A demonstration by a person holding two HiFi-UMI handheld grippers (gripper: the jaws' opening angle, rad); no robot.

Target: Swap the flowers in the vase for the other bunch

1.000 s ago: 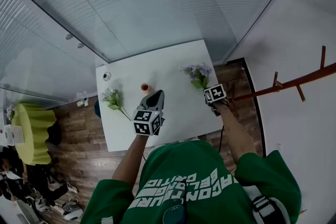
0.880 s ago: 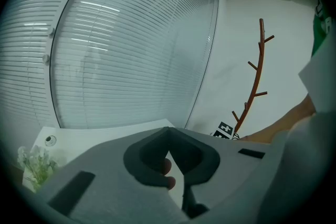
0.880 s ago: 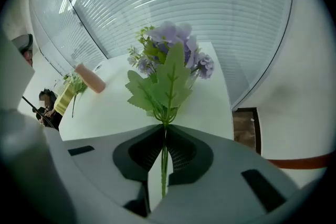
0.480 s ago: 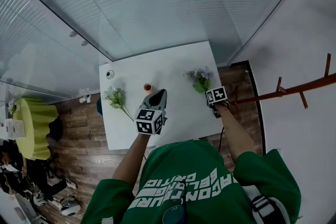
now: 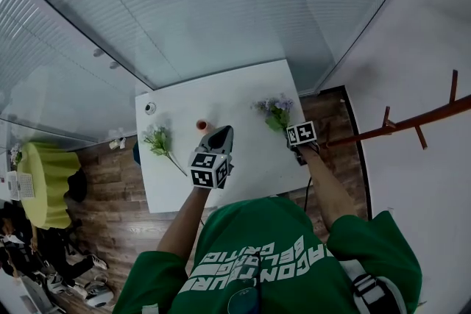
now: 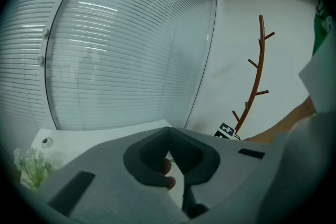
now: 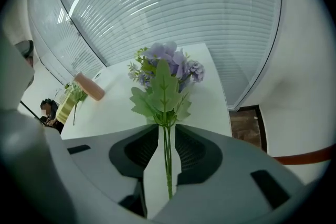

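walls: glass partition (image 5: 221,4) with lowered horizontal blinds, plain white wall (image 5: 427,33) at right | floor: brown wood planks (image 5: 107,184) | furniture: 1 white table (image 5: 221,101), 1 red-brown branched coat stand (image 5: 412,118), 1 yellow-green furniture item (image 5: 44,180) far left | light: bright, even

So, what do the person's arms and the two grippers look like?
The left gripper and right gripper are grey moulded shells with dark pads. Each carries a cube of black-and-white square markers. The person wears a green short-sleeved shirt with white print; forearms bare.
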